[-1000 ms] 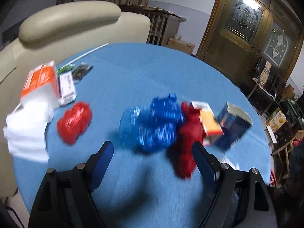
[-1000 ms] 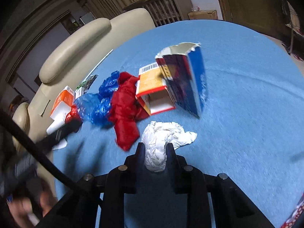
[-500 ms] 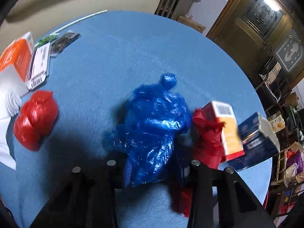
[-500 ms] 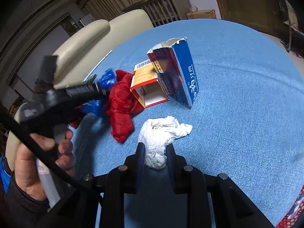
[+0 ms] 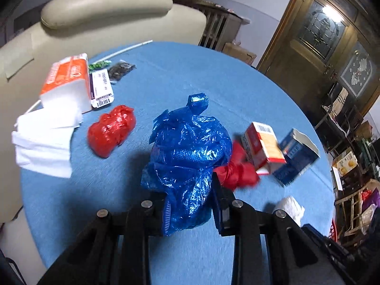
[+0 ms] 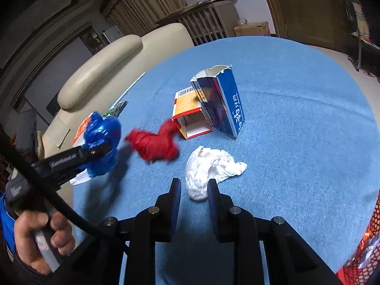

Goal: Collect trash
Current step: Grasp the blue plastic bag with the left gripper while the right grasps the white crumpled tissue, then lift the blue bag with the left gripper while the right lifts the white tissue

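- Now my left gripper (image 5: 188,199), having just closed, pinches the crinkly, glossy blue bag (image 5: 190,156).
- My right gripper (image 6: 193,193) clamps crumpled white tissue (image 6: 209,168).

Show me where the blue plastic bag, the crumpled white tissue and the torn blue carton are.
blue plastic bag (image 5: 187,156): left wrist view, middle of its crinkled body.
crumpled white tissue (image 6: 209,168): right wrist view, centre of the wad.
torn blue carton (image 6: 229,104): right wrist view, its blue side panel.
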Demonstrator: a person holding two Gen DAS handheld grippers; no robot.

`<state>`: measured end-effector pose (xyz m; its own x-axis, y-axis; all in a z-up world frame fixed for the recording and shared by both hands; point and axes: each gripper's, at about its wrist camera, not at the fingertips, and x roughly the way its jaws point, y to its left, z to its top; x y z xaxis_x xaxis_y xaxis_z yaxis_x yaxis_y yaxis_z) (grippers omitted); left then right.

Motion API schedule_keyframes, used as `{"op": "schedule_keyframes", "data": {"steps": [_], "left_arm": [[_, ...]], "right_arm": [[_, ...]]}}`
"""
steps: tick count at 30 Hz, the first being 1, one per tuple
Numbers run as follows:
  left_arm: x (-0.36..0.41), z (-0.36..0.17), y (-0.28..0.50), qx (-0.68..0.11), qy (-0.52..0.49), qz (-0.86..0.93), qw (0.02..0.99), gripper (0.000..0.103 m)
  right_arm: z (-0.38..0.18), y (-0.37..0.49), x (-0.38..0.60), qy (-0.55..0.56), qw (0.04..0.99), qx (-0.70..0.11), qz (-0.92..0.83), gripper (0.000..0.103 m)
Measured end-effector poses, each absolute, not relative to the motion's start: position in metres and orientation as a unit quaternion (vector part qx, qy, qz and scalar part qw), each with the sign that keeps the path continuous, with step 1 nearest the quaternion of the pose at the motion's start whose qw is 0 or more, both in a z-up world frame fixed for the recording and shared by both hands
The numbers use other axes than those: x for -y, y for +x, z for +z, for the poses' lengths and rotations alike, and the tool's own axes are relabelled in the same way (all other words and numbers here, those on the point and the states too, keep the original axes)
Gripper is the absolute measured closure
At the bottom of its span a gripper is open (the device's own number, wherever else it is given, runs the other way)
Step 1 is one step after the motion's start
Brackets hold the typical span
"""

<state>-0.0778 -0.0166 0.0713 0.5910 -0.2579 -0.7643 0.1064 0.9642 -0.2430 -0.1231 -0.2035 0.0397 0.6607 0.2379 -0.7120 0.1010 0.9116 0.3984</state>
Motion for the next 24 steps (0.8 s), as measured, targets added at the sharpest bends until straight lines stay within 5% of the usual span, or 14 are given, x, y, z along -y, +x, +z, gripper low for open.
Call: {"op": "schedule_keyframes", "data": {"steps": [17,20,22,24], "left_arm": [[0.017,0.108,-0.108,-0.400,-0.100,-0.151,0.898,0.069],[0.017,0.108,-0.106,-0.404,-0.105,-0.156,0.895,0.055],[0.018,0.105,-0.106,-0.404,-0.096,-0.143,0.899,0.025],[0.016,0.104,-0.108,-0.398,-0.085,-0.123,0.905,0.025]], "right_arm": [[0.039,-0.158,0.221,0.222,0.888,-0.401,0.020,0.078],[0.037,-0.159,0.221,0.224,0.888,-0.400,0.023,0.078],[0.036,-0.157,0.223,0.225,0.888,-0.401,0.025,0.078],[0.033,-0.156,0.223,0.227,0.884,-0.408,0.028,0.078]]}}
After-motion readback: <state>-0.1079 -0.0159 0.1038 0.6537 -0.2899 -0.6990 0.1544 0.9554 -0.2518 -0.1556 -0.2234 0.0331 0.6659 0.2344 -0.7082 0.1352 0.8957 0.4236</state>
